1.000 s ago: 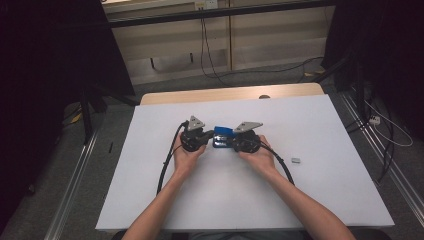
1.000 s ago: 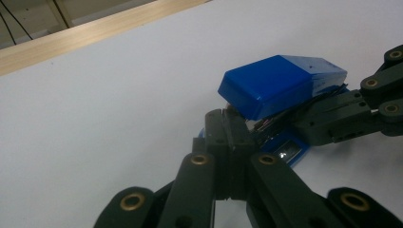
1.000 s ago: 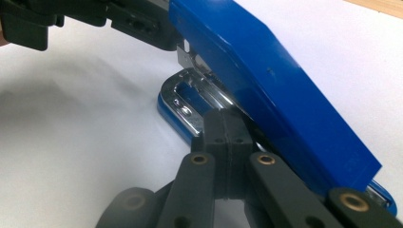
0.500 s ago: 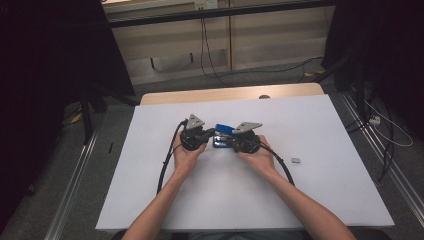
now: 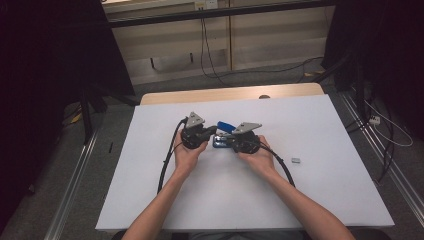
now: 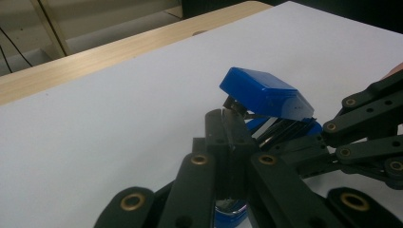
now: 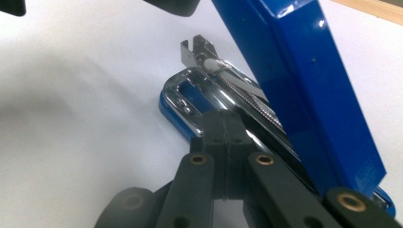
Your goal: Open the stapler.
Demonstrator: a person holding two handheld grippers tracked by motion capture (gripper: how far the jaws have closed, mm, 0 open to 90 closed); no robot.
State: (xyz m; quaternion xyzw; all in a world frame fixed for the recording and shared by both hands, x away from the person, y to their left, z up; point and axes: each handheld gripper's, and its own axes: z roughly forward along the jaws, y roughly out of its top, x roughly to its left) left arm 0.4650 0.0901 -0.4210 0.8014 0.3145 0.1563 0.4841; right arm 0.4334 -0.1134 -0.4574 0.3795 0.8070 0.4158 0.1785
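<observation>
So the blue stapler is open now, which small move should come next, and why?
Probably lift the small staple strip lying to the right on the white table cover and bring it to the stapler. Its blue lid is swung up and the metal magazine lies exposed. Both the left hand-held gripper and the right hand-held gripper look shut at the stapler, so the right one would first have to let go.

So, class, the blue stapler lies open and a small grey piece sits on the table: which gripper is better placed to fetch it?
Right, probably. The small grey piece lies just beyond the right gripper, while the left gripper sits across the blue stapler from it. Both sets of jaws are shut.
</observation>
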